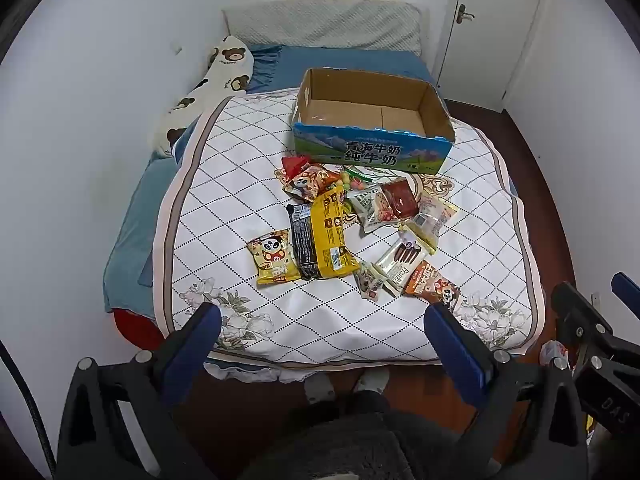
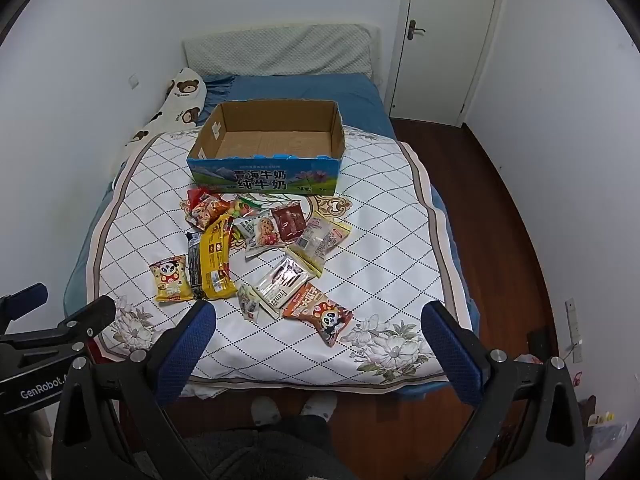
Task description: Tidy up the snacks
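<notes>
Far left, along the wall: a long cream bolster printed with brown bears [image 1: 224, 68], lying on the blue bedsheet [image 1: 132, 216]; a quilted grey headboard cushion [image 1: 324, 28] behind it.

Left gripper [image 1: 322, 320]: blue-padded jaws standing wide apart, nothing between them, held above the foot of the bed; pointed steeply down at the white diamond-quilted coverlet with flower corners [image 1: 240, 160].

On the coverlet, left to right: a small yellow panda-print snack bag [image 1: 274, 256] at the left edge of the pile; touching it, a black flat packet [image 1: 302, 240] partly under a long yellow packet [image 1: 330, 236]; above these, near the box, an orange-red panda snack bag [image 1: 310, 180] with a red wrapper just behind it; then a white-and-green cookie pouch [image 1: 374, 208] overlapped by a dark red square packet [image 1: 400, 198]; a clear packet with pale contents [image 1: 432, 216] to their right; lower down, a silver wafer packet [image 1: 400, 260]; an orange-brown panda snack bag [image 2: 320, 312] nearest the foot of the bed.

Beyond the pile, just touching its far edge: an open cardboard box with a blue-green printed front [image 1: 372, 152]; inside empty, brown floor showing.

Right gripper [image 2: 320, 320]: blue-padded jaws equally wide, gripping nothing, hanging over the near coverlet edge.

Below: two grey-white slippers [image 2: 292, 406] on the dark wooden floor [image 2: 520, 240]; far right, a white door [image 2: 444, 40], shut.
</notes>
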`<state>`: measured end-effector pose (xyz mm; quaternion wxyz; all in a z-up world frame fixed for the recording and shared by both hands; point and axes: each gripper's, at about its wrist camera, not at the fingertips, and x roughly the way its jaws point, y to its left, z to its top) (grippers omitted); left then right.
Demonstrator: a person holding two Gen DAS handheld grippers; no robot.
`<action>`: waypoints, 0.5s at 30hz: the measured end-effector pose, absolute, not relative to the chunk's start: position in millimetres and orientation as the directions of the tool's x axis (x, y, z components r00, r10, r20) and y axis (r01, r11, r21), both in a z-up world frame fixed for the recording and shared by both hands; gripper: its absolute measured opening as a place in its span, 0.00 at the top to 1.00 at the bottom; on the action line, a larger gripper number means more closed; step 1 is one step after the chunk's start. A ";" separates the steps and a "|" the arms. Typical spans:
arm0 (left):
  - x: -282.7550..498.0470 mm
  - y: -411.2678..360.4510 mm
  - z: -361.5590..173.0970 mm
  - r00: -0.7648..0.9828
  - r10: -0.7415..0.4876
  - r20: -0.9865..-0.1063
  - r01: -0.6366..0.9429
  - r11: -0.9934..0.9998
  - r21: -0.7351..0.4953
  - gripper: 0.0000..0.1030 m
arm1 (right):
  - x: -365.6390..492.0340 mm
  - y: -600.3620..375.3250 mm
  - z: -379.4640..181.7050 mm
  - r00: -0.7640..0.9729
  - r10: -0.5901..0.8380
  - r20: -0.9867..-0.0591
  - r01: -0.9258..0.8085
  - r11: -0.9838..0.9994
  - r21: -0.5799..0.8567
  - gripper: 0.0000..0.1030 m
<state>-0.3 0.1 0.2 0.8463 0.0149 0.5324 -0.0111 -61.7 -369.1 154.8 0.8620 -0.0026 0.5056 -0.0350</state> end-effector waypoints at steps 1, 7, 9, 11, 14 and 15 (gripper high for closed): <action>-0.2 0.0 0.2 0.431 0.000 -0.902 0.035 0.999 0.017 0.00 | -61.6 -368.9 154.6 0.485 -0.067 -0.872 0.058 0.997 -0.045 0.00; -0.2 0.0 0.2 0.431 0.002 -0.902 0.035 0.999 0.019 0.00 | -61.0 -369.1 153.7 0.485 -0.070 -0.872 0.059 0.997 -0.047 0.00; -0.2 -0.1 0.2 0.431 0.002 -0.903 0.035 0.999 0.019 0.00 | -60.8 -369.2 154.0 0.486 -0.069 -0.871 0.057 0.997 -0.047 0.00; -0.1 -0.1 0.1 0.430 0.002 -0.903 0.035 0.999 0.019 0.00 | -60.1 -369.2 153.8 0.486 -0.070 -0.871 0.059 0.997 -0.047 0.00; -1.0 -0.2 0.6 0.430 0.001 -0.903 0.039 0.999 0.020 0.00 | -58.8 -368.8 153.5 0.484 -0.072 -0.872 0.063 0.997 -0.047 0.00; -1.1 -0.2 0.6 0.430 0.001 -0.903 0.039 0.999 0.019 0.00 | -58.3 -368.8 153.4 0.483 -0.072 -0.873 0.065 0.997 -0.047 0.00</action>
